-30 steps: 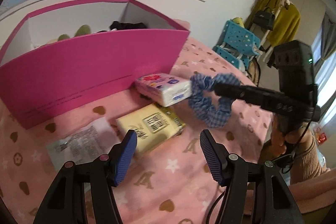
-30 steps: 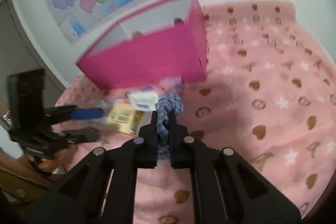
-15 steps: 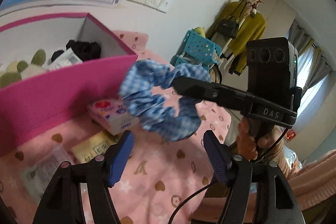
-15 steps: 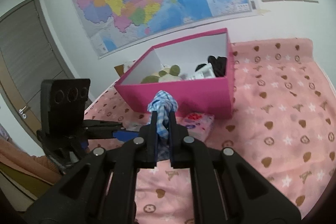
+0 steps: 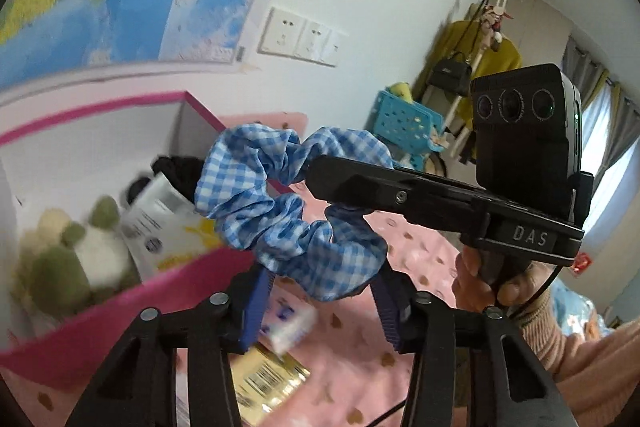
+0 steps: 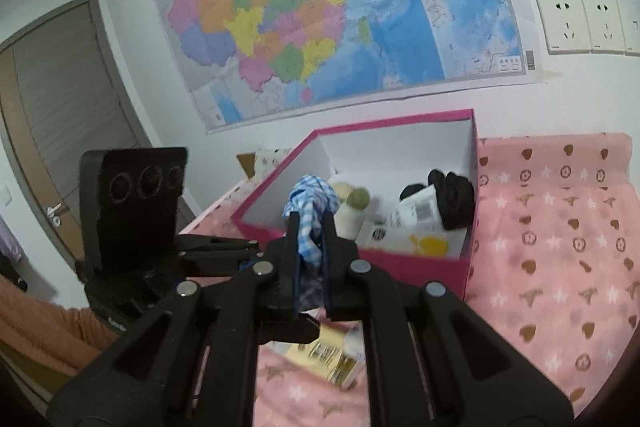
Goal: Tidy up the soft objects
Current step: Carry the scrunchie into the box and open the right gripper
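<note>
Pink cardboard box (image 5: 120, 301) at left, plush toy (image 5: 76, 247) inside. We see blue-white gingham scrunchie (image 5: 288, 211) mid-air beside it; left gripper (image 5: 324, 301) closing around lower loop, pads maybe touching. Right gripper (image 5: 320, 171) clamped on scrunchie. Risk: opposing pulls stretch fabric, snap-back, drop onto pink blanket (image 6: 560, 247).

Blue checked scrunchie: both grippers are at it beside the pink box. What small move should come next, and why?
Probably carry it forward over the pink box and release. The right gripper pinches the blue checked scrunchie in mid-air short of the box's near wall; the left gripper, jaws closing around its lower loop, could steady it.
</note>
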`<state>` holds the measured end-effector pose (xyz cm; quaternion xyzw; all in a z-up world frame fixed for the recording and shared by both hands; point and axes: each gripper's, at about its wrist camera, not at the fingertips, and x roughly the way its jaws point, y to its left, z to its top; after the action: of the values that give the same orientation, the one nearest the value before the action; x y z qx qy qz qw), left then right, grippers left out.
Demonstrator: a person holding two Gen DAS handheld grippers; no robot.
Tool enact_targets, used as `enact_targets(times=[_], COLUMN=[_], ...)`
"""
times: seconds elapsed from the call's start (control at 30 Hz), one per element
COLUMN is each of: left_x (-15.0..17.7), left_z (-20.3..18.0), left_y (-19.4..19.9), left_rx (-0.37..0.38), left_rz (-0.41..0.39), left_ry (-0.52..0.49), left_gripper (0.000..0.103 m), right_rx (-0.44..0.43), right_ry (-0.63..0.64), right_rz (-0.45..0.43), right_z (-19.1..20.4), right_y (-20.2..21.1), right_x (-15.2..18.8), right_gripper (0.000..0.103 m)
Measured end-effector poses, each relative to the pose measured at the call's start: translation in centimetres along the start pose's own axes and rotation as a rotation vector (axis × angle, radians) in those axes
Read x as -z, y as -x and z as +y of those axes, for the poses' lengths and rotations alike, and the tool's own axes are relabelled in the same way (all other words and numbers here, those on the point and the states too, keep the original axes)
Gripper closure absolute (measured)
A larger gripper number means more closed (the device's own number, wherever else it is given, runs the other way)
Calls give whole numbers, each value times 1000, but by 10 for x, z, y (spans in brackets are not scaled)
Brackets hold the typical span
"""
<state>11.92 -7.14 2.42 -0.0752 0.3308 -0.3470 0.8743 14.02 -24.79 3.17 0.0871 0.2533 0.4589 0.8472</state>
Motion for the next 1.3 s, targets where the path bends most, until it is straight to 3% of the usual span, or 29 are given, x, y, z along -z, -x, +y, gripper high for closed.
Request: enact_targets(times=[0.4,0.67,0.77,0.8,1.03,1.3], left_x=[-36,-29,-27,-27,-27,-18], left_z=[35,58,61,62,54,22], left_y=[-22,-51,-50,-50,-43,8], left_rx=[-150,-255,-256,-255,-275,-278], left_rz=[43,149,141,140,107,-18], left_ry=[22,54,62,66,41,-35], left_gripper=[57,56,52,51,51,46], right_rx=[46,195,240,245,223,154], right_ry=[-72,-71,-74,-74,-73,-46], right_rz=[19,83,86,83,78,58], right_z=[-41,-58,-62,-63,-56,-32], right_y=[-42,-64,-61,-60,-49,-23], right_x=[-25,-22,-19,-18,-12,3], right_gripper=[90,81,62,60,60,60])
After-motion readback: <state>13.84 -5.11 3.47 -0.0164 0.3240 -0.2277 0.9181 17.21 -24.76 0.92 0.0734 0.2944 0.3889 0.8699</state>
